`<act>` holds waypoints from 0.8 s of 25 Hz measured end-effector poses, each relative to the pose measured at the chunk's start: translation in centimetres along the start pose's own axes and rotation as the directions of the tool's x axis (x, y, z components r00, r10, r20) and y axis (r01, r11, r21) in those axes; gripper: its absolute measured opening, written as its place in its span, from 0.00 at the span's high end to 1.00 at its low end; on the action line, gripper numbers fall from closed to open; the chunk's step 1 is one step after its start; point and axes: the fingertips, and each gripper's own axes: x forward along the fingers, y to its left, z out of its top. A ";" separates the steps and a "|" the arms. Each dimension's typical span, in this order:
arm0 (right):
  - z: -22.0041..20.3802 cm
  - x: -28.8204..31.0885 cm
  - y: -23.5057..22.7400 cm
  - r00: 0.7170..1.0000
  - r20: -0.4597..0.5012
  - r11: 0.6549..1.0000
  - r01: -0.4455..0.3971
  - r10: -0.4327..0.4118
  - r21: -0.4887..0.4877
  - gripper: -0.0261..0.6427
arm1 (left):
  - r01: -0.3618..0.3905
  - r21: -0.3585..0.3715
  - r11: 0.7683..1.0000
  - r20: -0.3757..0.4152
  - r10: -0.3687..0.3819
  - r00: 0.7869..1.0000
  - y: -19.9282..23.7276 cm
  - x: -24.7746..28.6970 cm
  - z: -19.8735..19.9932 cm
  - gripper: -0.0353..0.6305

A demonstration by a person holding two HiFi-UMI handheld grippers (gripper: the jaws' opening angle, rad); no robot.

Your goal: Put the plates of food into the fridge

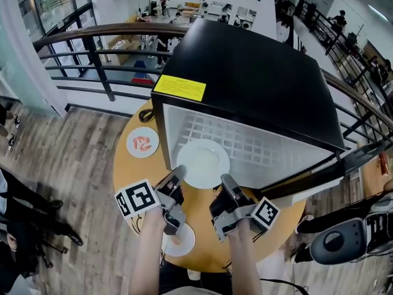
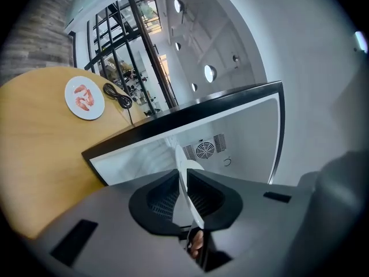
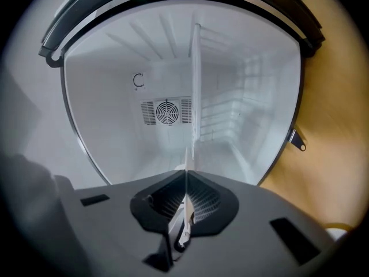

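Forearms at bottom of head view, one gripper in each hand. Left gripper [image 1: 177, 174] clamps the near-left rim of a white plate [image 1: 202, 163]; its own view shows the plate edge-on between the pads, jaws closed on it. Right gripper [image 1: 226, 180] pinches the near-right rim the same way, jaws nearly together with only the thin rim between them.

White plate sits at the mouth of the open fridge [image 1: 245, 78], far half over the wire shelf [image 1: 252, 145], near half out over the round table [image 1: 126, 174]. Contents pale, cannot tell what. Whether it rests on the shelf or hangs just above it, cannot tell.

Right gripper view: fridge interior bare, no plate inside.

Left on the table: plate with red food [image 1: 142, 142] just left of the fridge, beside a coiled cable [image 1: 146, 115]; small plate [image 1: 181, 241] near the table edge, below the left gripper.

Judgement: first plate mid-insertion, not yet released; two more to go
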 end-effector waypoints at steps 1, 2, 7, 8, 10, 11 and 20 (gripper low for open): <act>0.1 0.2 -0.2 1.000 0.014 1.000 0.002 -0.002 0.009 0.93 | 0.006 0.000 1.000 -0.004 -0.006 1.000 0.1 0.3 0.1 0.90; 0.2 0.3 -0.2 1.000 0.027 1.000 0.000 -0.001 0.014 0.93 | 0.013 -0.001 1.000 -0.007 -0.013 1.000 0.2 0.5 0.2 0.90; 0.8 1.3 0.0 0.997 0.075 1.000 0.007 -0.007 0.000 0.93 | 0.039 -0.012 0.999 -0.009 -0.040 0.999 0.1 0.9 0.7 0.90; 0.9 1.6 0.0 0.997 0.082 1.000 0.010 -0.009 -0.004 0.93 | 0.043 -0.008 0.999 -0.013 -0.043 0.999 0.1 0.9 0.7 0.90; 1.2 2.1 0.0 0.995 0.099 1.000 0.012 -0.011 -0.008 0.93 | 0.057 0.007 0.998 -0.027 -0.057 0.998 0.0 0.9 0.5 0.90; 1.3 2.3 -0.1 0.994 0.109 1.000 0.015 -0.014 -0.009 0.93 | 0.066 0.012 0.998 -0.036 -0.065 0.997 -0.1 0.7 0.4 0.90; 1.8 3.9 -0.4 0.982 0.178 0.996 0.076 -0.065 -0.056 0.93 | 0.137 0.096 0.986 -0.127 -0.125 0.984 -1.1 0.0 -2.3 0.94</act>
